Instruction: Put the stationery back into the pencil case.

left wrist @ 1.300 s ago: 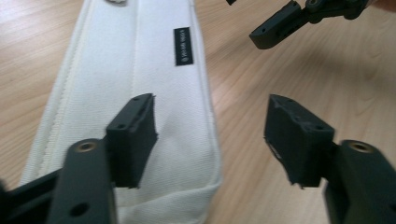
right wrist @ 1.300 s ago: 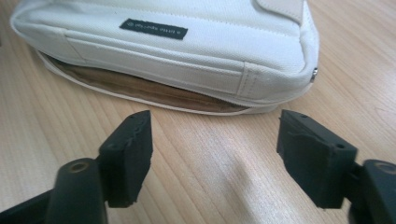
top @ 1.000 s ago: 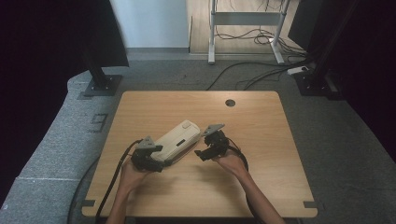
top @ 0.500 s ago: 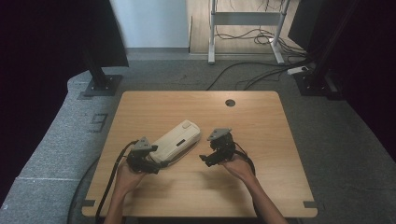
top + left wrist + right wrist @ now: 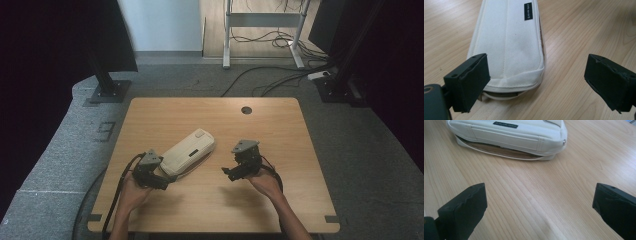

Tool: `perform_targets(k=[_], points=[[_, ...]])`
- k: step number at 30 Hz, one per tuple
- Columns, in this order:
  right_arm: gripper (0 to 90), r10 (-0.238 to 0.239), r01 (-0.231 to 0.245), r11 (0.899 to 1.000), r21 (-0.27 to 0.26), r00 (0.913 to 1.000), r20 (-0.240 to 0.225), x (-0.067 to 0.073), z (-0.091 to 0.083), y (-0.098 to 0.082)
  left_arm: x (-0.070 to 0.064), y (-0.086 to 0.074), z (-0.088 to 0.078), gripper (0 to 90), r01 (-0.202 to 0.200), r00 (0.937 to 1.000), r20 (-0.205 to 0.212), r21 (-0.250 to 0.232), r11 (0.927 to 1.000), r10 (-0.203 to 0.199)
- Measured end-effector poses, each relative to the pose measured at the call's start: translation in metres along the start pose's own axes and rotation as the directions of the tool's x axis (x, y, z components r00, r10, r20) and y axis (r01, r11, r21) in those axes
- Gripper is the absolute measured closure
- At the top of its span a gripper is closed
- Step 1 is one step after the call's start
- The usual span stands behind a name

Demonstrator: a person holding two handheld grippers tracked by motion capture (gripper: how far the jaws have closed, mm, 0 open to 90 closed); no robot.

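1. The wooden table (image 5: 300,150) fills the middle of the high view, pale grain all over, with a small round hole (image 5: 246,110) near its far edge, right of centre.

2. On it lies the white fabric pouch (image 5: 188,151), left of centre, slanted so that its far end points up and right and its near end points at the left gripper. In the right gripper view its long side shows a zip gaping open, brown lining visible inside, the zip pull at the right-hand end.

3. Two forearms come in from the near edge. The left hand (image 5: 131,192) sits at the near left of the table, the right hand (image 5: 265,182) near the middle right.

4. The left gripper (image 5: 167,181) is right at the pouch's near end. In the left gripper view its jaws stand wide, one on each side of the pouch's near end, and have just been opening. The left pad is just beside the fabric corner, the right pad is well clear over bare wood; nothing is clamped.

5. The right gripper (image 5: 227,174) hangs to the right of the pouch, apart from it and pointing left toward it. Its jaws are spread as wide as they go, bare table between them, holding nothing.

6. A small black label (image 5: 528,11) sits on the pouch's top face near its far end; the print is too small to read.
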State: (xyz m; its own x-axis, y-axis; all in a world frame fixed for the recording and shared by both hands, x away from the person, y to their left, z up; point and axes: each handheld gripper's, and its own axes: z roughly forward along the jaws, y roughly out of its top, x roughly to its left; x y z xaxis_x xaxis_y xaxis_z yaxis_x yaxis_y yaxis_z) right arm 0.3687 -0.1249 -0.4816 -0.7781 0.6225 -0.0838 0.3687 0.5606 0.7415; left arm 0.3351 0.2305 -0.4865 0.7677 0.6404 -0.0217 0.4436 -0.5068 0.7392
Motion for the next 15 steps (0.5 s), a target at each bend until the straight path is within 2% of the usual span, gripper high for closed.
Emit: perform_targets(k=[9,15], points=[[0.0,0.026,-0.026,1.000,-0.013,0.9992,0.031,-0.007,-0.016,-0.017,-0.001,-0.009,-0.006,4.3,0.011,0.9999,-0.010,-0.004,0.9999,-0.011],[0.0,0.048,-0.047,0.999,-0.023,0.9972,0.057,-0.012,-0.028,-0.028,0.002,-0.019,-0.008,2.2,0.036,0.9991,-0.023,0.002,0.9993,-0.036]])
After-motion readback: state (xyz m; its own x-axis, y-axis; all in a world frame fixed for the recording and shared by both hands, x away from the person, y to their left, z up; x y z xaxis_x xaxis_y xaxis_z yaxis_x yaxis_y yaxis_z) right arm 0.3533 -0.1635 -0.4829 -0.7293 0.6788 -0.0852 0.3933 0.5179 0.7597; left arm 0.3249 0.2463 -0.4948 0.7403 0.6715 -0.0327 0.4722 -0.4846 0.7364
